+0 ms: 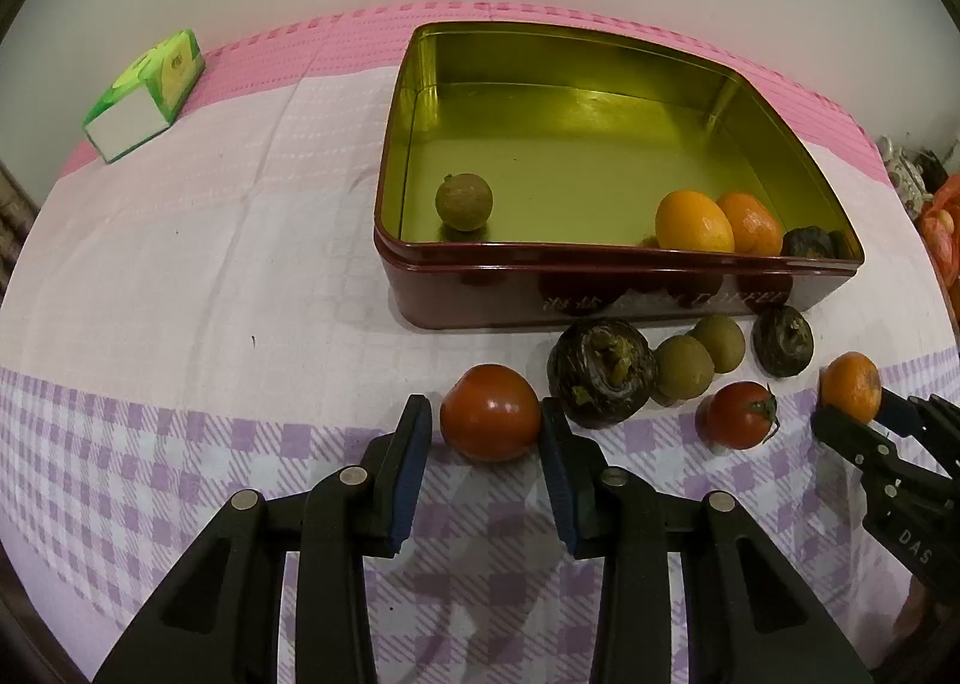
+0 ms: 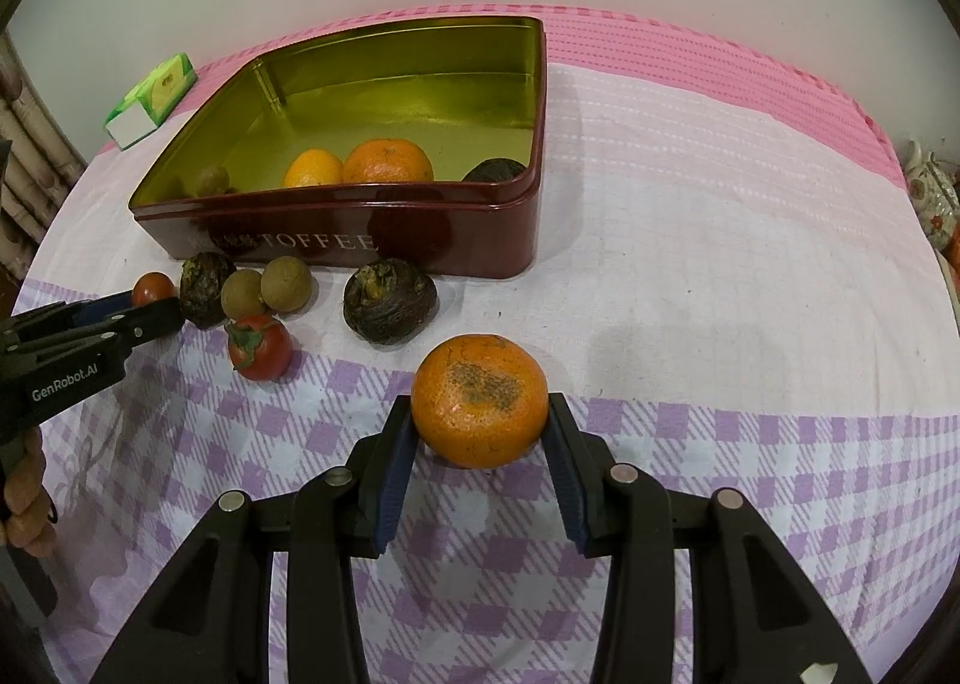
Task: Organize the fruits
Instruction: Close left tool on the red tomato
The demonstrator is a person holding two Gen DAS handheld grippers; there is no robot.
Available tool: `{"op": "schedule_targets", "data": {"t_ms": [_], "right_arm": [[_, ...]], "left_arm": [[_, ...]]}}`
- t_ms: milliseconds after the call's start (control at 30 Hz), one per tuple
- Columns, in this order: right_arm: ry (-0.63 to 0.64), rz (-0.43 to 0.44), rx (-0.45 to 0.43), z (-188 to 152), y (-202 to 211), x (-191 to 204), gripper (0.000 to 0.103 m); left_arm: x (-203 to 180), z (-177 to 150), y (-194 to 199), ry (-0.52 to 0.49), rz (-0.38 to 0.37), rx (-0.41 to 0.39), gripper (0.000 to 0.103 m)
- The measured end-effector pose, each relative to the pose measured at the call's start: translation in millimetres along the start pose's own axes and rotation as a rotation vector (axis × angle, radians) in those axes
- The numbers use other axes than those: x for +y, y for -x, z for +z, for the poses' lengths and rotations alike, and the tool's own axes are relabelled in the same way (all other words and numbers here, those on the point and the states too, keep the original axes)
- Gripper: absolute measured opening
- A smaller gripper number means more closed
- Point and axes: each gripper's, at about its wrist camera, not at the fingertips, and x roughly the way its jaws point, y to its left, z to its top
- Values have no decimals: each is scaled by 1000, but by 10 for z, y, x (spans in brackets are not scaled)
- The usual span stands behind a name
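Note:
A red tomato (image 1: 491,413) lies on the checked cloth between the fingers of my left gripper (image 1: 486,414), which is shut on it. A spotted orange (image 2: 480,401) sits between the blue pads of my right gripper (image 2: 480,414), shut on it just above the cloth. The open dark-red toffee tin (image 1: 600,255) stands behind, holding a brown round fruit (image 1: 464,202), two oranges (image 1: 694,221) and a dark fruit (image 1: 810,243). In front of the tin lie two dark wrinkled fruits (image 1: 602,372), two small brown fruits (image 1: 684,375) and a stemmed tomato (image 1: 739,414).
A green and white tissue pack (image 1: 144,96) lies at the far left of the table. The table's pink far edge (image 1: 480,15) meets a pale wall. An orange bag (image 1: 942,240) and a patterned pot (image 2: 927,192) sit off the right side.

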Motion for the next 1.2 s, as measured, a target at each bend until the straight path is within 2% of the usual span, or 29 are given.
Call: {"op": "schedule_targets", "data": {"t_ms": [200,1200], "right_arm": [[3,-4,1,0,-3,11,40],[6,-21,14,0,-16,55,39]], "left_arm": [[-14,-5,8,8,-9,2,33],[-4,-39,217,24,-43,-17,32]]}}
